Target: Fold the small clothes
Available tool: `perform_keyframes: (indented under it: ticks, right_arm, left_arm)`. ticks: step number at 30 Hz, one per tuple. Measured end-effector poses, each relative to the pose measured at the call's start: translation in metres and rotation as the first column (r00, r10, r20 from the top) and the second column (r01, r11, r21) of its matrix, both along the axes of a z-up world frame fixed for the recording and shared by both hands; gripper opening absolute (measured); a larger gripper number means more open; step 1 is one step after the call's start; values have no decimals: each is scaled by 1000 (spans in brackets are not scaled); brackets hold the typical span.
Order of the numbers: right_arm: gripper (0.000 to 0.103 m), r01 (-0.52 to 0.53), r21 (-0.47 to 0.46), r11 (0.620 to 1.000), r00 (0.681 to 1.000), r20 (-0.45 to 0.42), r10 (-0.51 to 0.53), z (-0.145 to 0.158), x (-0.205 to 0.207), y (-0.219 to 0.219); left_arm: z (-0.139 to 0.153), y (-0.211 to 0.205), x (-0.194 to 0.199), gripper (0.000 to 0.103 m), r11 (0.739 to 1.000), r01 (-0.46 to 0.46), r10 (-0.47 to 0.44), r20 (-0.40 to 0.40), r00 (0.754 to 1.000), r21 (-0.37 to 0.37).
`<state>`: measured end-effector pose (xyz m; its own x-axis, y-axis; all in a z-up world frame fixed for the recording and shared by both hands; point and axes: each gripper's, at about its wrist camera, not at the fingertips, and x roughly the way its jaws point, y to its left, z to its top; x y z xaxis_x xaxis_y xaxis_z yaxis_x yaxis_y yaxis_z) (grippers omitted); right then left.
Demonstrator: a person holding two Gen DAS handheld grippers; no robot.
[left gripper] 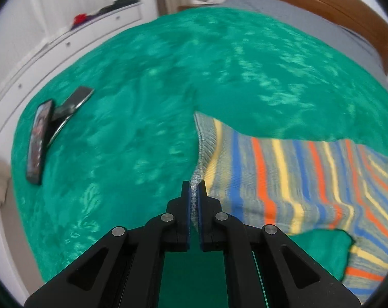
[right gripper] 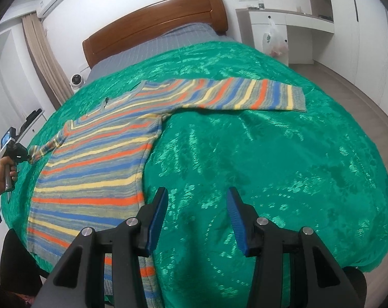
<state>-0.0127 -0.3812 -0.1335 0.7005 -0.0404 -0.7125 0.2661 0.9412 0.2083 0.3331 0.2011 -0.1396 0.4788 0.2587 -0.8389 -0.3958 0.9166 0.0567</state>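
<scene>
A striped knit sweater [right gripper: 96, 159] in grey, blue, orange and yellow lies flat on the green bedspread [right gripper: 270, 166]. One sleeve [right gripper: 245, 95] stretches out to the right. In the left wrist view my left gripper [left gripper: 194, 192] is shut on the ribbed grey cuff [left gripper: 197, 179] of the other sleeve [left gripper: 283, 179], which stretches away to the right. The right wrist view shows that same left gripper [right gripper: 27, 157] at the far left, held by a hand and holding the cuff. My right gripper [right gripper: 197, 197] stands open over the bedspread just right of the sweater's hem, with nothing between its fingers.
Two phones [left gripper: 40, 141] and a dark flat case lie on the bedspread at the left. A wooden headboard [right gripper: 152, 23] and grey sheet are at the far end. White drawers [left gripper: 65, 41] line one side, a white desk [right gripper: 283, 23] with a plastic bag [right gripper: 274, 42] the other.
</scene>
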Motion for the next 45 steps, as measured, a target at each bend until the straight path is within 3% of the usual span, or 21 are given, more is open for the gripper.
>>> perform_keyframes:
  ticks: [7, 12, 14, 18, 19, 21, 23, 25, 29, 32, 34, 37, 40, 42, 45]
  right_arm:
    - [47, 12, -10, 1000, 1000, -12, -12, -3, 2, 1]
    - [47, 23, -15, 1000, 999, -22, -23, -4, 3, -1]
    - [47, 29, -15, 999, 999, -27, -30, -5, 3, -2]
    - [47, 36, -20, 999, 999, -28, -36, -4, 3, -2]
    - [47, 34, -22, 999, 999, -28, -35, -4, 3, -1]
    - [59, 35, -23, 999, 999, -29, -36, -3, 4, 0]
    - [67, 40, -12, 999, 999, -30, -40, -3, 5, 0]
    - [67, 37, -1, 999, 999, -40, -37, -2, 5, 0]
    - [67, 16, -3, 1000, 998, -62, -16, 1, 6, 2]
    - [67, -9, -19, 1000, 995, -95, 7, 0, 10, 5]
    - [69, -20, -43, 999, 991, -134, 14, -5, 16, 6]
    - [70, -1, -68, 998, 988, -152, -9, -15, 21, 4]
    - [71, 28, -88, 996, 982, -182, -44, -28, 23, 2]
    - [81, 53, -61, 997, 978, -197, -64, -37, 23, 0]
    - [89, 65, -63, 996, 978, -196, -76, -40, 24, 3]
  left_arm:
    - [-3, 19, -9, 2, 998, -54, 54, 1, 999, 12]
    - [-24, 35, -13, 0, 993, -113, 115, -57, 992, 39]
    - [-37, 59, -18, 0, 985, -173, 171, -81, 982, -15]
    - [-30, 72, -32, 0, 983, -86, 86, -8, 996, -164]
    - [-26, 72, -38, 4, 978, -56, 58, 5, 998, -203]
    - [-18, 67, -51, 14, 969, 4, 2, 24, 1000, -248]
    - [-9, 55, -68, 49, 958, 78, -69, 43, 997, -277]
    - [2, 37, -92, 68, 943, 161, -145, 76, 986, -290]
    - [4, -14, -139, 85, 871, 351, -341, 92, 936, -344]
    - [-9, -54, -168, 96, 822, 460, -454, 100, 885, -337]
    - [-22, -72, -174, 97, 813, 495, -498, 73, 864, -306]
    - [-36, -80, -176, 101, 838, 494, -498, 48, 866, -230]
    - [-39, -89, -181, 103, 843, 510, -510, 49, 859, -169]
    - [-41, -92, -185, 103, 840, 525, -524, 49, 850, -137]
    - [-42, -87, -187, 103, 846, 514, -510, 67, 857, -143]
